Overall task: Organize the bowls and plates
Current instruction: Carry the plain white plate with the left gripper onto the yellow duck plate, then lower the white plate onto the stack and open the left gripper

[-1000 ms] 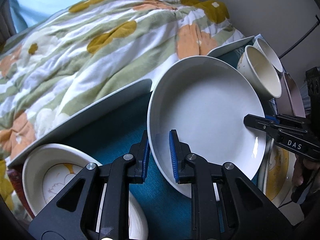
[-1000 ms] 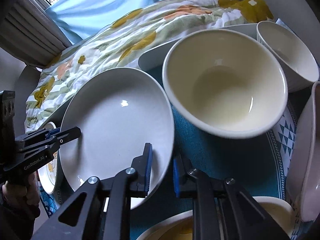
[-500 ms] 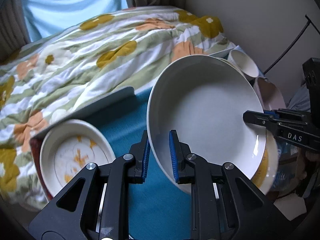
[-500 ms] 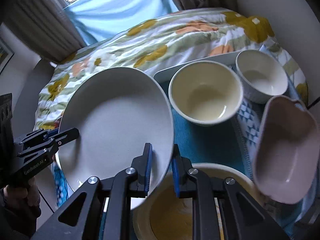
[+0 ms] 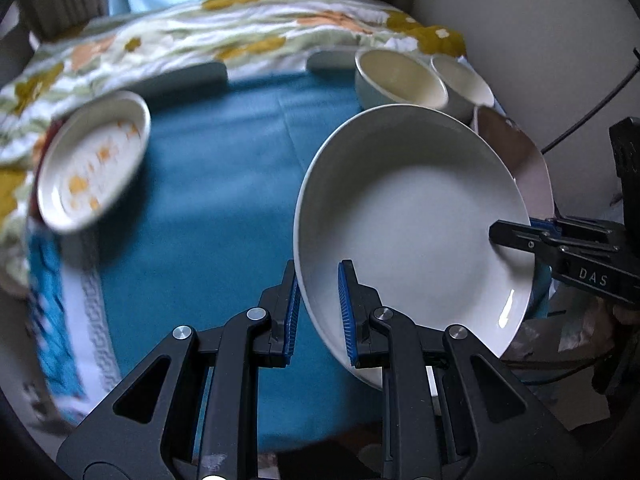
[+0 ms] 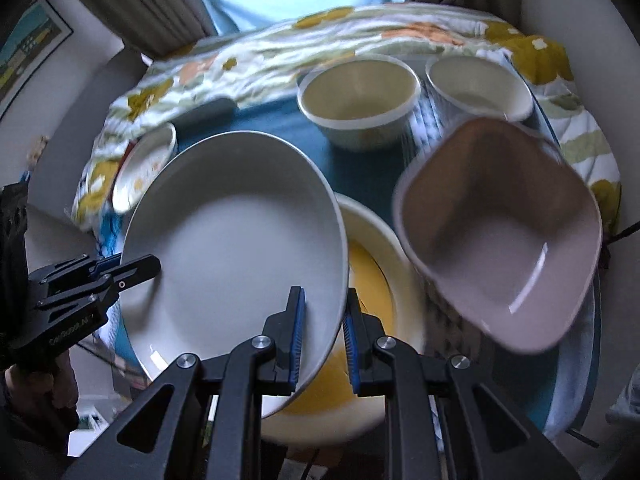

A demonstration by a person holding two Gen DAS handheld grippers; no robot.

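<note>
A large white plate [image 5: 416, 216] is held in the air between both grippers, above the teal cloth [image 5: 208, 184]. My left gripper [image 5: 318, 308] is shut on its left rim. My right gripper [image 6: 324, 340] is shut on its right rim; the plate also shows in the right wrist view [image 6: 236, 248]. Under the plate's right side lies a cream plate with a yellow centre [image 6: 372, 300]. A pink squarish bowl [image 6: 504, 232] sits to the right. Two cream bowls [image 6: 358, 100] [image 6: 478, 84] stand at the back. A small patterned plate [image 5: 90, 160] lies at the left.
A floral quilt [image 5: 224, 36] lies behind the table. A wall [image 5: 540, 40] and a black cable [image 5: 592, 108] are on the right. The right gripper's body [image 5: 568, 248] shows in the left wrist view at the plate's far rim.
Both grippers have lifted the white plate higher and pulled back from the table. More of the table and its dishes shows now.
</note>
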